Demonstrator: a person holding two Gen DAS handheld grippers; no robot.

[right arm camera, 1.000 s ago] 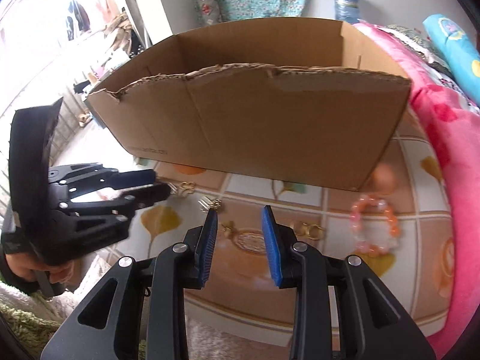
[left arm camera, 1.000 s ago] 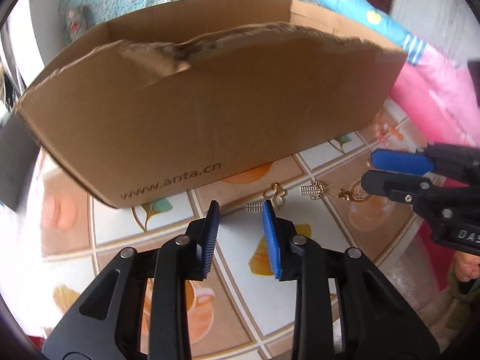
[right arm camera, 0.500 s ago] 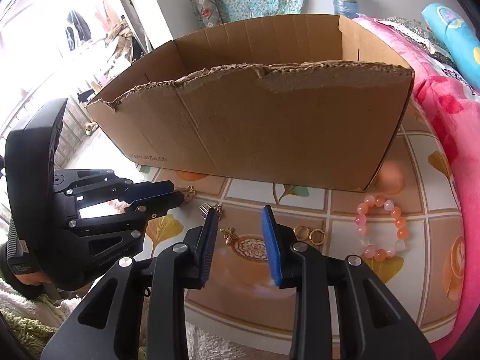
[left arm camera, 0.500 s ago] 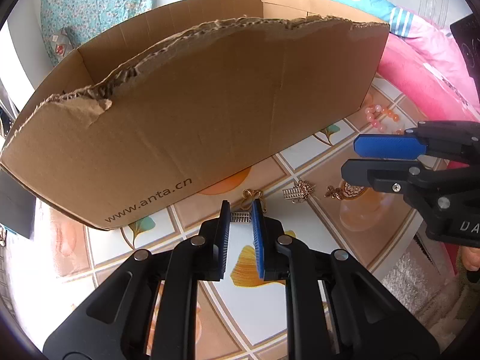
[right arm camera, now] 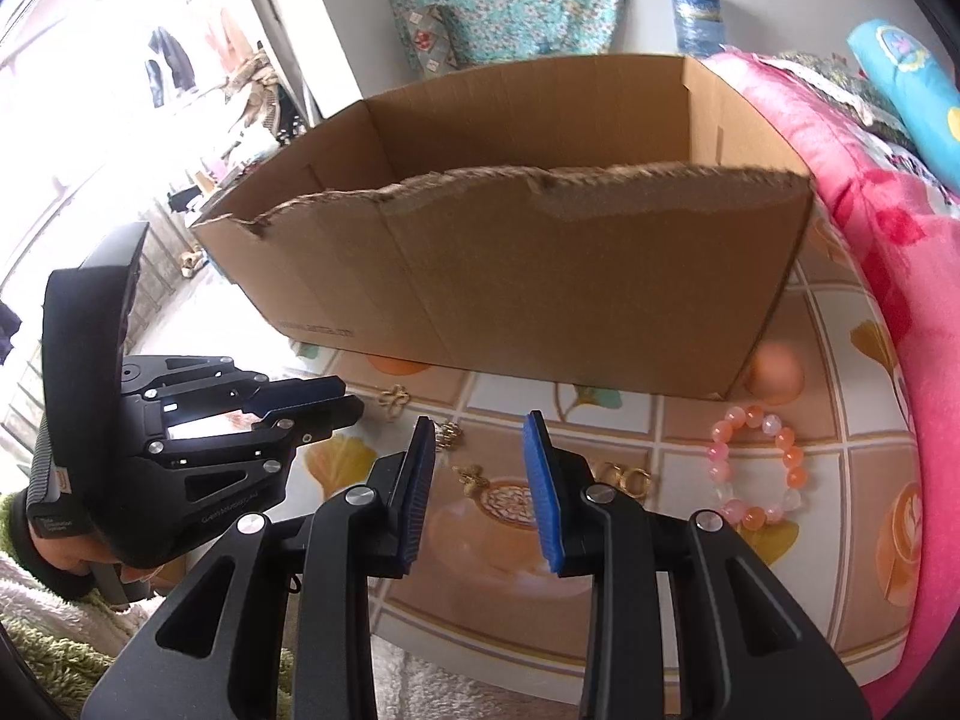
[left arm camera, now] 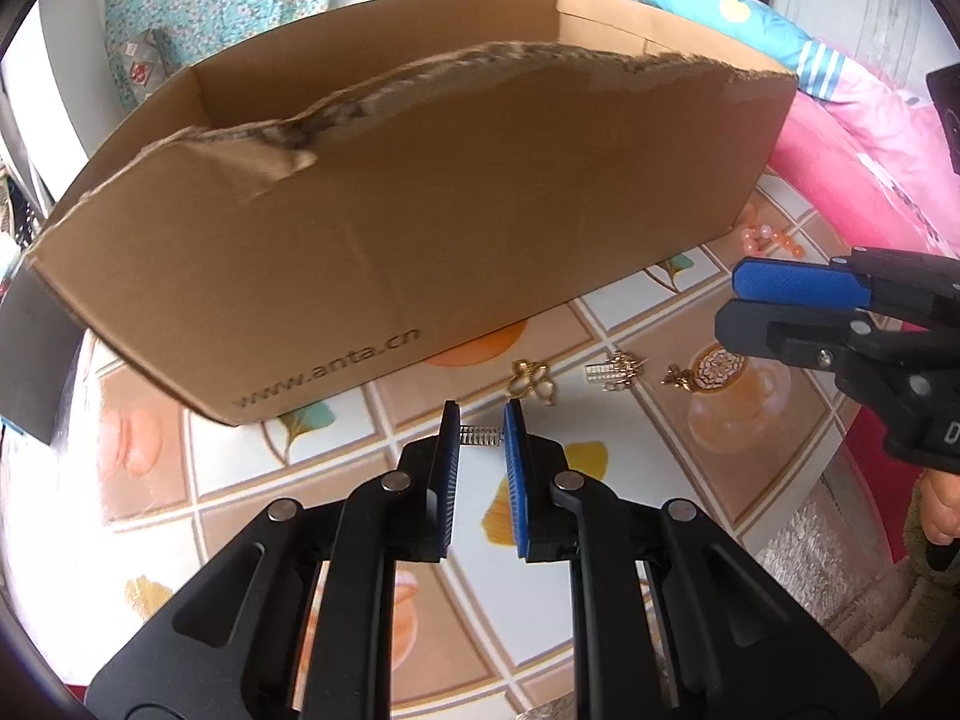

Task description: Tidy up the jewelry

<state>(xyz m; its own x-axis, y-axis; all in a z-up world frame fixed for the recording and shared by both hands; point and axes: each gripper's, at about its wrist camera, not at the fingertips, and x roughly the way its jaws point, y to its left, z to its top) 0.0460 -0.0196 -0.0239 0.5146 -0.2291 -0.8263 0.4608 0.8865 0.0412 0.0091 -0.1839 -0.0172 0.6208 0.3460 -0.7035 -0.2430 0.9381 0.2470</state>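
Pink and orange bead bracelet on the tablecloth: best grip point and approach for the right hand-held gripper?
Pinch one side of the pink and orange bead bracelet across the bead strand, coming from above. It lies flat as an open ring on the patterned tablecloth, so one finger can drop inside the loop; the near arc is clear of the cardboard box.

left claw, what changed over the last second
The left claw narrowed its jaws from wide open and now pinches the small silver comb-like charm between its pads; that closing was finished half a second ago. The right claw stayed open over the table with nothing in it. The box, bracelet and other gold charms lie where they were.
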